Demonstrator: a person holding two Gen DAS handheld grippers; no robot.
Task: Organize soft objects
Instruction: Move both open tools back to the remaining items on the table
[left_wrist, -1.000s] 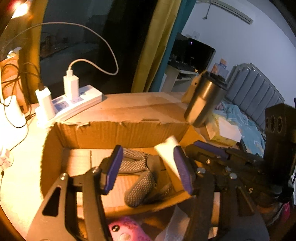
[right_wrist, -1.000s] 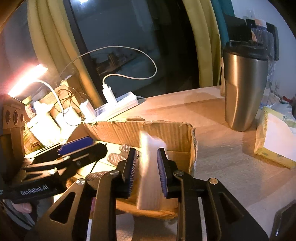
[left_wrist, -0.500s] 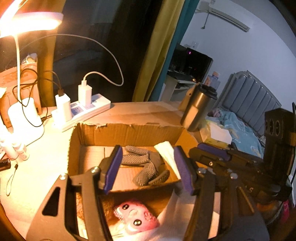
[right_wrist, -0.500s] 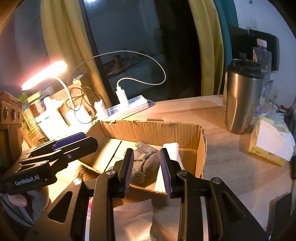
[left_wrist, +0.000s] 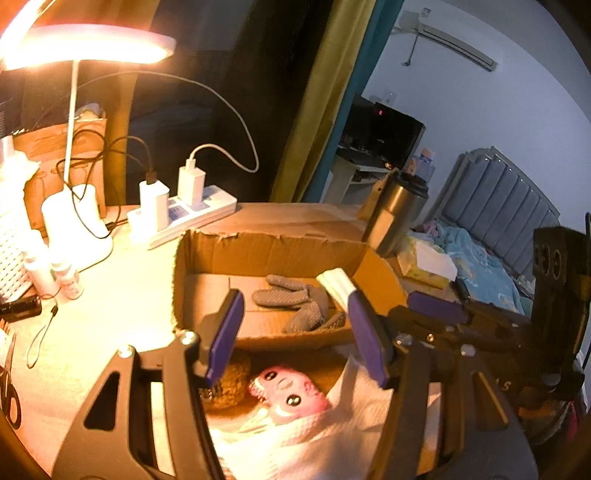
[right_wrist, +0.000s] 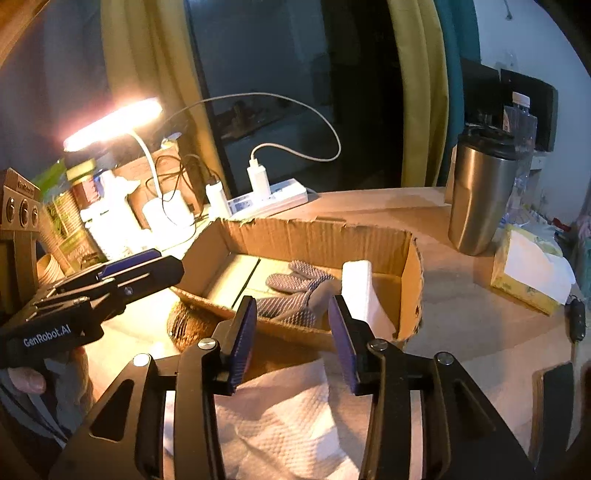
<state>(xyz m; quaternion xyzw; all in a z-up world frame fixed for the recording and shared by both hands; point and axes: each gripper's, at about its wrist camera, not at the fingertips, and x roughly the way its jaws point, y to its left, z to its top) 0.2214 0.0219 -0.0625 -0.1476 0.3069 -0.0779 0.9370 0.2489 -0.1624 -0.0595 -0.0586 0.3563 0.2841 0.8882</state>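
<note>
On the left, the left gripper hangs with fingers spread and empty above a pink knitted toy lying outside the shallow brown cardboard box. Grey knitted gloves and a folded white towel sit inside. On the right, the right gripper, jaws just widened, holds nothing; the towel leans on the box wall and may topple.

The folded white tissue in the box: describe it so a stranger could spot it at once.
Find the open cardboard box on the table, in front of the white power strip. Inside it, against the right-hand wall, the folded white tissue stands on edge, leaning on the cardboard. Beside it lie grey dotted gloves, flat and dark; the tissue is the only white, upright thing in the box.
</note>
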